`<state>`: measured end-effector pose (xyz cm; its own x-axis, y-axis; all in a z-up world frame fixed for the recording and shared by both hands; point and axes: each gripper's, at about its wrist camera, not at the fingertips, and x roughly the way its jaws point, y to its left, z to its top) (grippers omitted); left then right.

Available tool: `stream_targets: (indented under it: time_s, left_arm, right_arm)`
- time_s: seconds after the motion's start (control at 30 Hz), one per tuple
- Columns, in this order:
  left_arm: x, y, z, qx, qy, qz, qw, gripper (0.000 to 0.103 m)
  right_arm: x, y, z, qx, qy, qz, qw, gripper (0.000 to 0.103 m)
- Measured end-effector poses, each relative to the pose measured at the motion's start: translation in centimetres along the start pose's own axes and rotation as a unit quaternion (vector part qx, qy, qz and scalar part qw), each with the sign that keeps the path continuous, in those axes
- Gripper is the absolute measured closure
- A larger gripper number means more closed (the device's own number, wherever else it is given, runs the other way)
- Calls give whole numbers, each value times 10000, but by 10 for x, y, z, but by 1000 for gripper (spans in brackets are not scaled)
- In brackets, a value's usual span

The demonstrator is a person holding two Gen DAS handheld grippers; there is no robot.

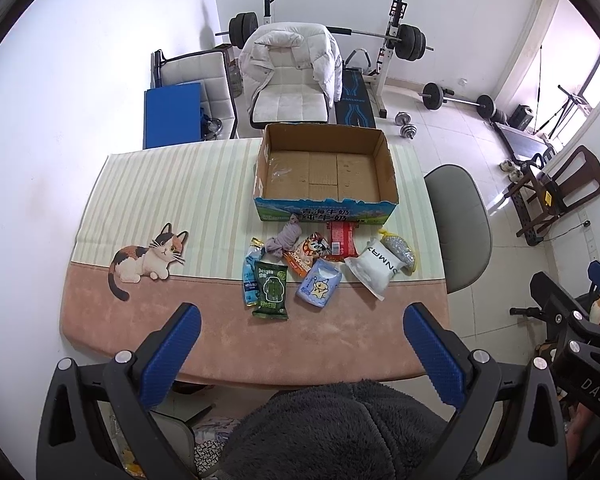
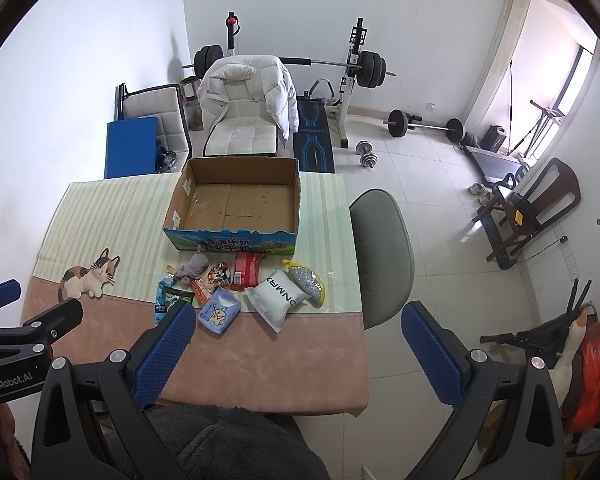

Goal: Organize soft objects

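An open cardboard box [image 1: 386, 160] [image 2: 172, 208] stands at the far side of the table and holds nothing. In front of it lies a cluster of soft items: a green packet [image 1: 271, 290], a blue tissue pack [image 1: 319, 288] [image 2: 219, 312], a white pouch [image 1: 374, 270] [image 2: 278, 300], a grey cloth bundle [image 1: 284, 240] [image 2: 192, 268], a red packet [image 1: 341, 240] [image 2: 247, 270], an orange snack bag [image 1: 306, 256] and a silver mesh bag [image 1: 400, 252] [image 2: 308, 280]. My left gripper [image 1: 302, 354] is open and empty, held above the table's near edge. My right gripper [image 2: 298, 354] is open and empty, to the right.
The table wears a striped and pink cloth with a cat print [image 1: 148, 260] [image 2: 90, 280]. A grey chair [image 1: 460, 224] [image 2: 382, 256] stands at the table's right side. A white chair with a jacket [image 1: 288, 72] and weight equipment stand beyond. The other gripper [image 2: 28, 336] shows at the left.
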<state>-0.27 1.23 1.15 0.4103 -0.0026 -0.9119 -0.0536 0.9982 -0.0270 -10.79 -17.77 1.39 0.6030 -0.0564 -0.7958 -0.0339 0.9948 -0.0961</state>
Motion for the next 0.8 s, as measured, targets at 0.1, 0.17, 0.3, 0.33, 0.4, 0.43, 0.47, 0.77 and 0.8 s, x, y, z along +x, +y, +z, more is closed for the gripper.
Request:
stream_targets:
  time_s: [0.1,0.17,0.3,0.33,0.4,0.43,0.47,0.77,0.8]
  left_arm:
    - [1,0,-2,-5,4,-8,10000,0]
    - [0,0,-2,-20,15,-31,10000,0]
    - [0,1,-2,-22,8,-34,10000,0]
    - [-1,1,-3,-27,6,-39,10000,0]
    - [-1,1,-2,-25,15,-40,10000,0]
    - [0,1,-2,-22,18,-40,10000,0]
    - [-1,1,-3,-22,18,-40,10000,0]
    - [-1,3,-5,-45,-9,-35,10000,0]
    - [-1,3,-5,-44,-6,-40,10000,0]
  right_arm:
    - [0,0,-1,-13,1,6,10000,0]
    - [0,0,0,-19,14,2,10000,0]
    - [0,0,0,-15,-3,-4,10000,0]
    - [0,0,1,-23,-2,-10,10000,0]
    - [-1,0,0,-36,-24,-35,10000,0]
    - [-1,0,0,-41,-30,-36,10000,0]
    - [-1,0,0,-45,-22,-37,10000,0]
    - [-1,1,0,-40,-32,-34,10000,0]
    - [-1,1,-1,-37,-38,-30,10000,0]
